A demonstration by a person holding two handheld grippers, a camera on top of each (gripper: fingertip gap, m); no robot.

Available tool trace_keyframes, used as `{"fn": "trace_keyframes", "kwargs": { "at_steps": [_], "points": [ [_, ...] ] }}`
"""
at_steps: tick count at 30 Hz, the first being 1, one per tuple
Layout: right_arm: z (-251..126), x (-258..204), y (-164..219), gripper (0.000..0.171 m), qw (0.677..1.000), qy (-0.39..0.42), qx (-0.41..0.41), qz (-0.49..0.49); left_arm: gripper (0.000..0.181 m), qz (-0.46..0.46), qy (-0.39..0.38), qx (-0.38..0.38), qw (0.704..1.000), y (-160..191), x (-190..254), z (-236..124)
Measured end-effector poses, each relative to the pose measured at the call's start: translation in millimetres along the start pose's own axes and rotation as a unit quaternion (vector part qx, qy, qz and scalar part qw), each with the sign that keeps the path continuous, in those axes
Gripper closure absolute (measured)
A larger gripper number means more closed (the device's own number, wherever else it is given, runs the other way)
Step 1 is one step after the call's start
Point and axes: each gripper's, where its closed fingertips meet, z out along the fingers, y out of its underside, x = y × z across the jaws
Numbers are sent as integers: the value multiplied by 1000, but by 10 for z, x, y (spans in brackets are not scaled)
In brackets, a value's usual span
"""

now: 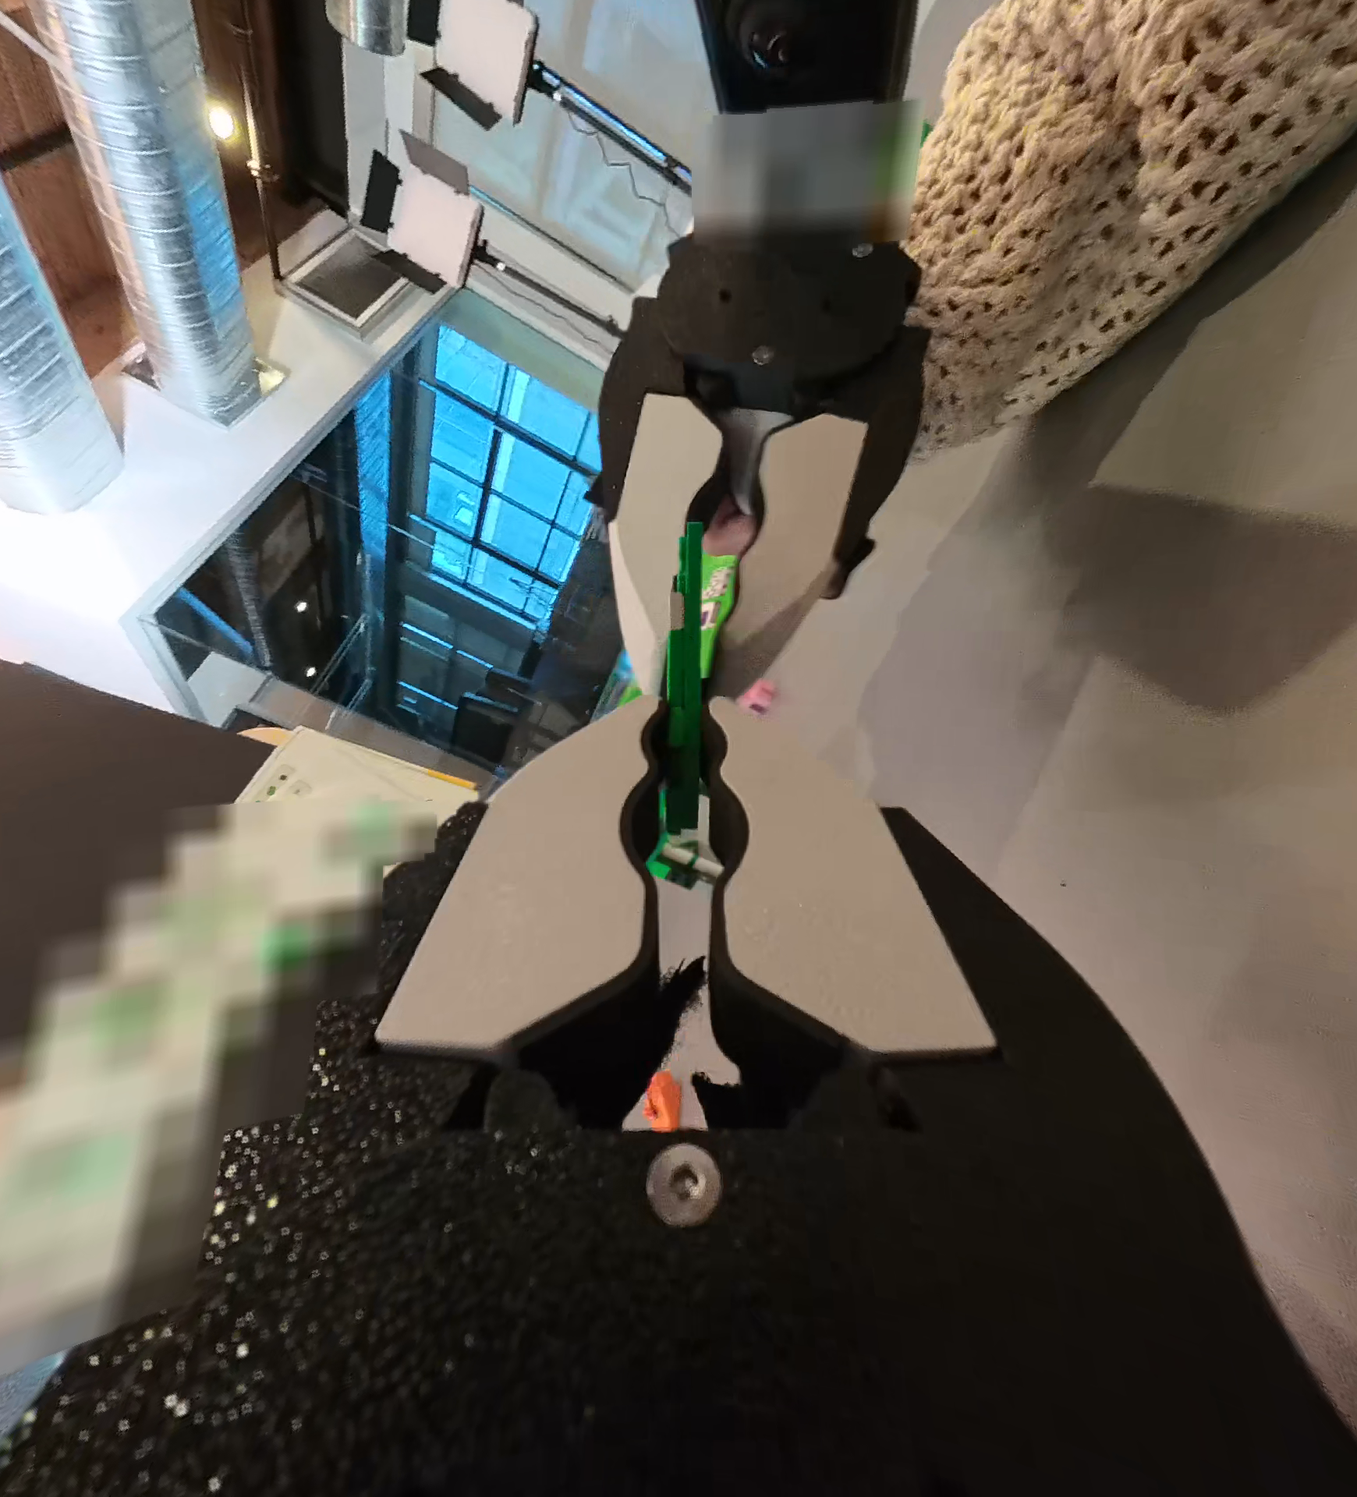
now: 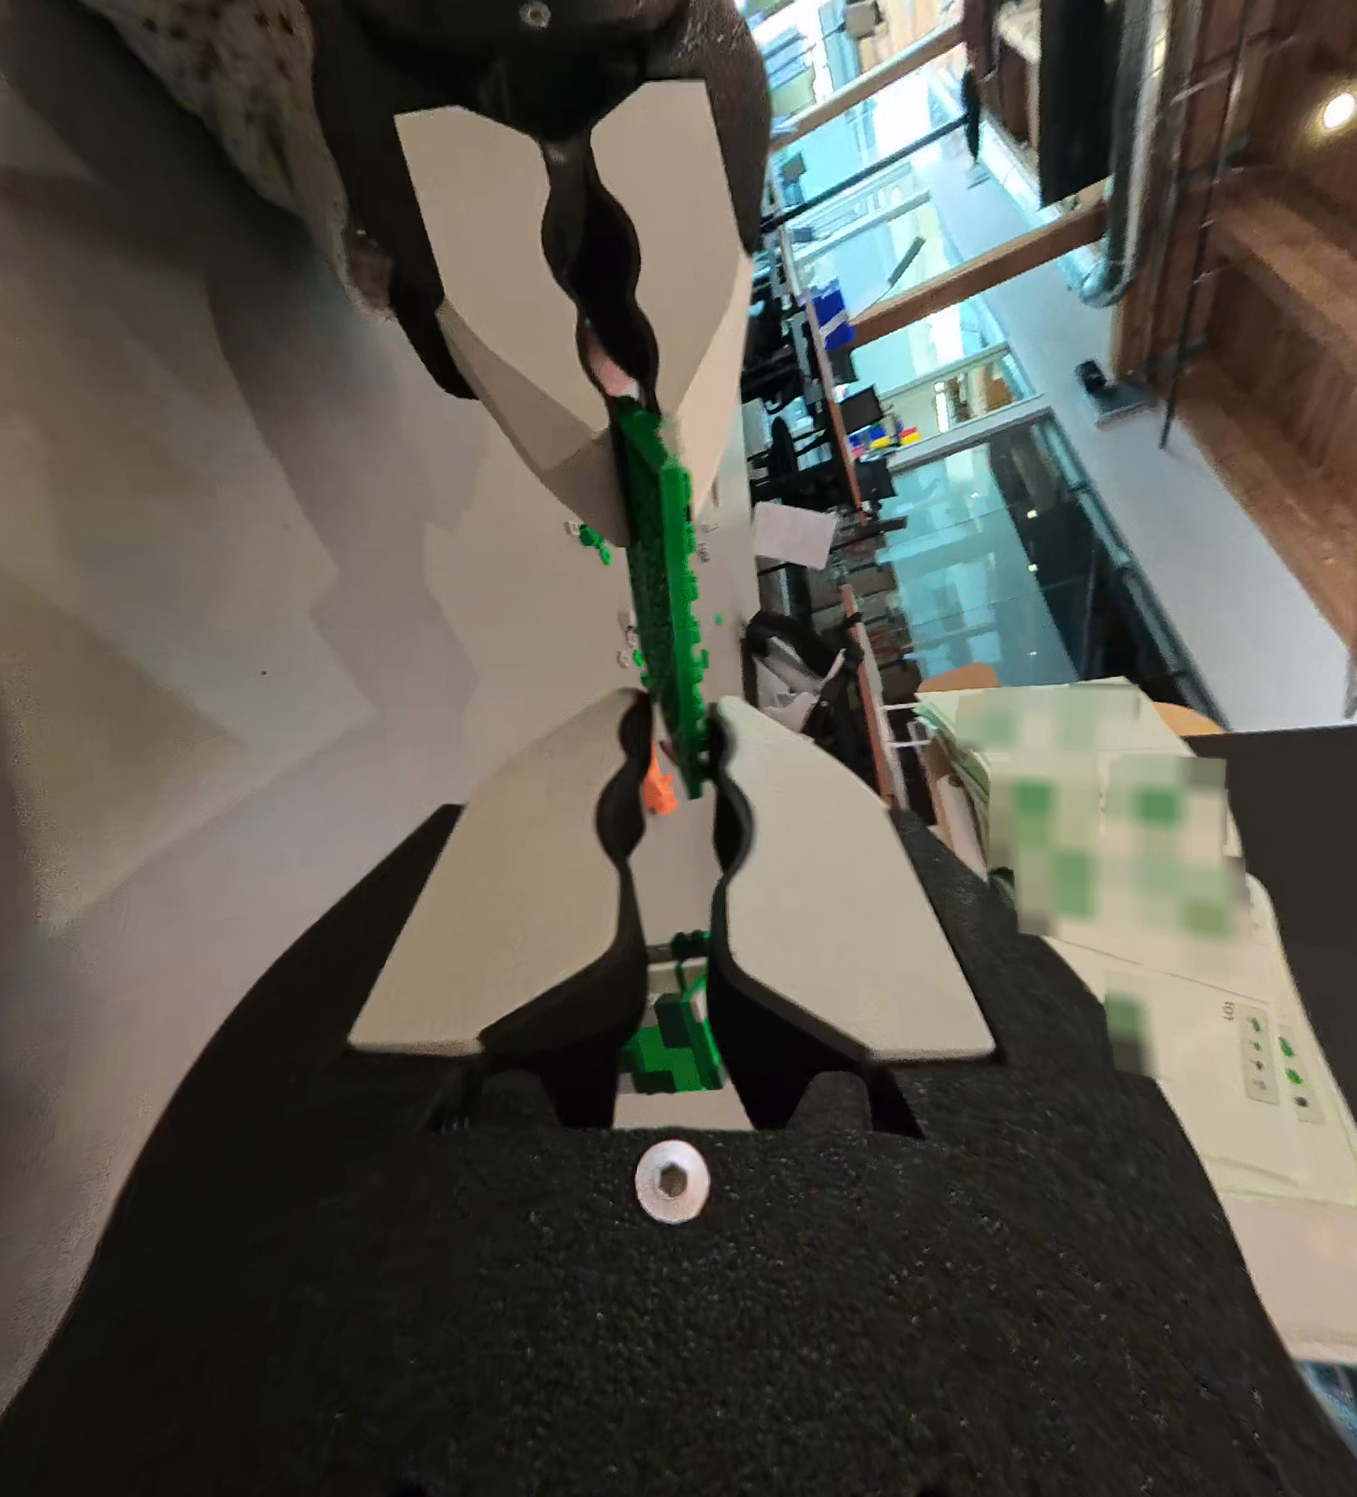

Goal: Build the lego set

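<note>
Left wrist view: fingers (image 1: 728, 778) on green plate (image 1: 683, 648)

I'm seeing the left gripper (image 1: 687, 733) showing smooth matt grey finger faces on a rough, grainy black plastic body, with a dull metal screw (image 1: 683, 1184) at 6 o'clock, and it is pinching the green plate (image 1: 683, 729) of glossy studded plastic. At 1 o'clock a coarse, open-knit beige sleeve (image 1: 1129, 202) is lying over the smooth matt grey table (image 1: 1145, 810), while ribbed shiny metal ducts (image 1: 3, 324) are gleaming at 10 o'clock. In the right wrist view the right gripper (image 2: 679, 729) is wearing the same finish, and rough brown wooden beams (image 2: 1307, 283) are showing at 2 o'clock.
</note>
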Motion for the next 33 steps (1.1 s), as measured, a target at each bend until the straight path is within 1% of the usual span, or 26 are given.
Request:
{"fn": "trace_keyframes", "kwargs": {
  "at_steps": [3, 5, 7, 9, 10, 11, 15, 17, 19, 21, 25, 30, 32, 33],
  "points": [
    [20, -3, 54, 165, 1000, 10, -17, -14, 173, -21, -3, -5, 1000, 54, -12, 18],
    [50, 34, 136, 166, 998, 40, -41, -29, 167, -63, -18, -24, 998, 152, -81, 42],
    [77, 107, 278, 165, 990, 85, -95, -62, 148, -99, -19, -45, 994, 248, -125, 54],
    [100, 142, 410, 165, 976, 117, -152, -101, 134, -137, -20, -66, 988, 332, -163, 63],
    [112, 138, 437, 166, 971, 128, -167, -117, 128, -157, -22, -75, 984, 364, -180, 71],
    [121, 132, 438, 166, 966, 139, -174, -131, 120, -180, -25, -84, 980, 393, -192, 84],
    [153, 126, 386, 165, 954, 161, -192, -163, 75, -292, -10, -128, 948, 527, -97, 185],
    [156, 152, 396, 165, 946, 172, -211, -175, 63, -340, 4, -142, 930, 568, -16, 226],
    [162, 159, 403, 165, 933, 181, -228, -213, 63, -353, 10, -168, 920, 654, 48, 241],
    [186, 110, 386, 165, 928, 178, -228, -235, 72, -361, 15, -190, 913, 725, 102, 243],
    [226, 66, 389, 165, 925, 176, -231, -243, 88, -408, 35, -166, 897, 668, 129, 254],
    [231, 64, 386, 165, 924, 179, -231, -248, 92, -436, 48, -186, 879, 767, 185, 241],
    [234, 65, 393, 165, 922, 179, -235, -251, 98, -441, 45, -177, 879, 755, 166, 242],
    [235, 65, 392, 165, 922, 179, -234, -253, 98, -442, 45, -176, 878, 752, 161, 241]
  ]
}}
